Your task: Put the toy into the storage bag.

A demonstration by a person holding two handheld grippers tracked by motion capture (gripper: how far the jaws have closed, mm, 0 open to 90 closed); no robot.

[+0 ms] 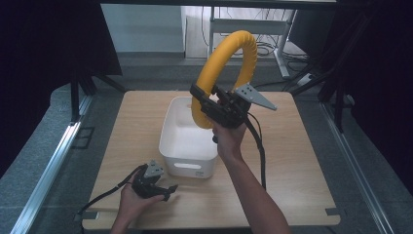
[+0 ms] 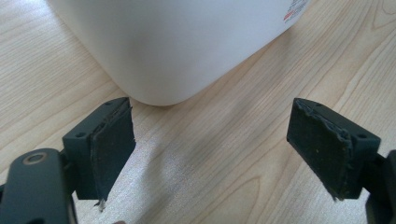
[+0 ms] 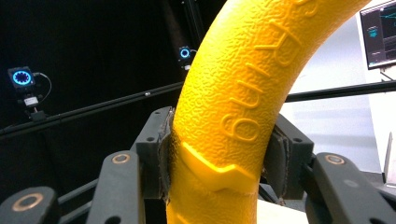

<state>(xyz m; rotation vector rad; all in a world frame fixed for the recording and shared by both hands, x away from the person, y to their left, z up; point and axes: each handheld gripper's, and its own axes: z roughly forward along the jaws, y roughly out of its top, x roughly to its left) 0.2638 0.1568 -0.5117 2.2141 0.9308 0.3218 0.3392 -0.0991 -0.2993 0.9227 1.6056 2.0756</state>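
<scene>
Right gripper (image 1: pixel 207 100) is clamped on the yellow ring (image 1: pixel 229 53), held raised above the white bin (image 1: pixel 187 146) (placement judged pending). Left gripper (image 1: pixel 165 190) rests on the table (image 1: pixel 302 170), jaws apart.

place: recording lab | evidence: wooden worktop (image 1: pixel 302 165) enclosed by black curtains (image 1: pixel 44 44) | glowing tracking cameras (image 3: pixel 22 77) mounted on dark rails | monitor (image 3: pixel 379 32) seen far right

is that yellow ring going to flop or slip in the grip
Probably stiff: the yellow ring keeps its arc, held only at its low end. Its pebbled skin dents under the right gripper, so it likely grips well. Seems light.
</scene>
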